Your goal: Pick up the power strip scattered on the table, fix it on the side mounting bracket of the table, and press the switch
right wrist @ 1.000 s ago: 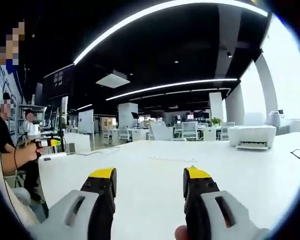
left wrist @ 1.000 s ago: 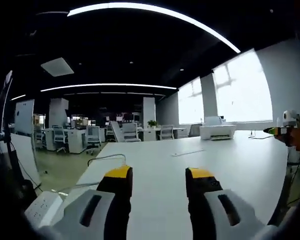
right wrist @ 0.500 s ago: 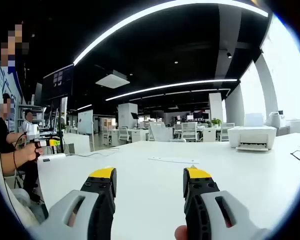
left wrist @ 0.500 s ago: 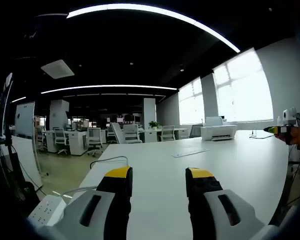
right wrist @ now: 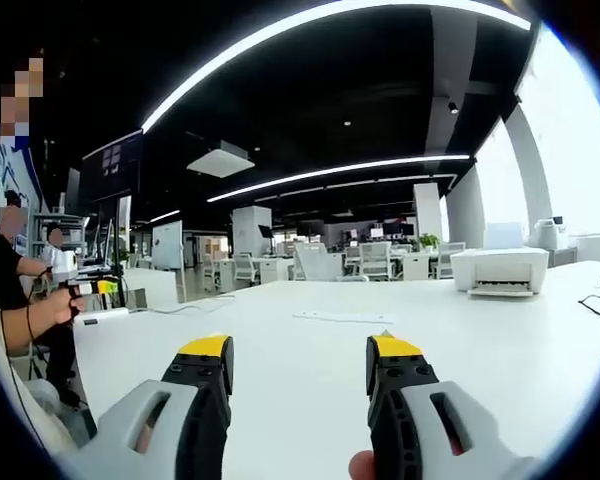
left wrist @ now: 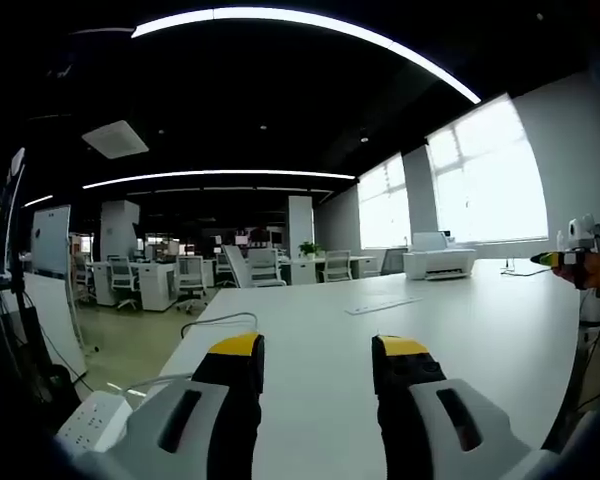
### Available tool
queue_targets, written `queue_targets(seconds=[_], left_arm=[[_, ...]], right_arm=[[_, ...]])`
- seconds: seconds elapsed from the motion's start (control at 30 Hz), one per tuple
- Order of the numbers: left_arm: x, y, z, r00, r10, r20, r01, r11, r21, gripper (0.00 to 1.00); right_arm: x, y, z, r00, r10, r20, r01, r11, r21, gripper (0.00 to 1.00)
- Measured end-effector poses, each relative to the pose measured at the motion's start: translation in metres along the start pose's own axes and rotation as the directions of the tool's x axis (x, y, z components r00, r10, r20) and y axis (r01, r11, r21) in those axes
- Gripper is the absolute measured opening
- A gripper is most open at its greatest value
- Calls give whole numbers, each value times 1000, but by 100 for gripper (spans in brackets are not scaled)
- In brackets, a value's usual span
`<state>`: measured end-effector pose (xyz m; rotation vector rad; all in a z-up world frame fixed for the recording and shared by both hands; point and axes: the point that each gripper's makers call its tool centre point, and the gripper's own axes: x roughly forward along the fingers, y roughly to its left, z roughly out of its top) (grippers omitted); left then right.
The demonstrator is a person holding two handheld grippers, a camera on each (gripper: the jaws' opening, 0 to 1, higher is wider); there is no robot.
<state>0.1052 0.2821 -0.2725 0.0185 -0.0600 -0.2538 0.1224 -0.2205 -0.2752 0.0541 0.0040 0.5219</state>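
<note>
Both hand-held grippers hovered with jaws spread wide and empty above a long white table in an open-plan office. The left gripper had the white power strip at its eight o'clock, at the table's edge; the right gripper faced a white printer at two o'clock.

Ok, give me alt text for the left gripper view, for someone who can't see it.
The left tongs hang open and empty over a white table, with a white power strip at the table's near left edge. A white printer sits at the far end, in an open office.
</note>
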Motion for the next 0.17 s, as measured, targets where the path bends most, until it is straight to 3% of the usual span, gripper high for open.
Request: queue_targets(seconds=[0.17], left_arm=[[0,4,0,1000,8,-6,-8,1000,6,49]], right_arm=[[2,-1,-5,1000,0,-5,0,1000,11,50]])
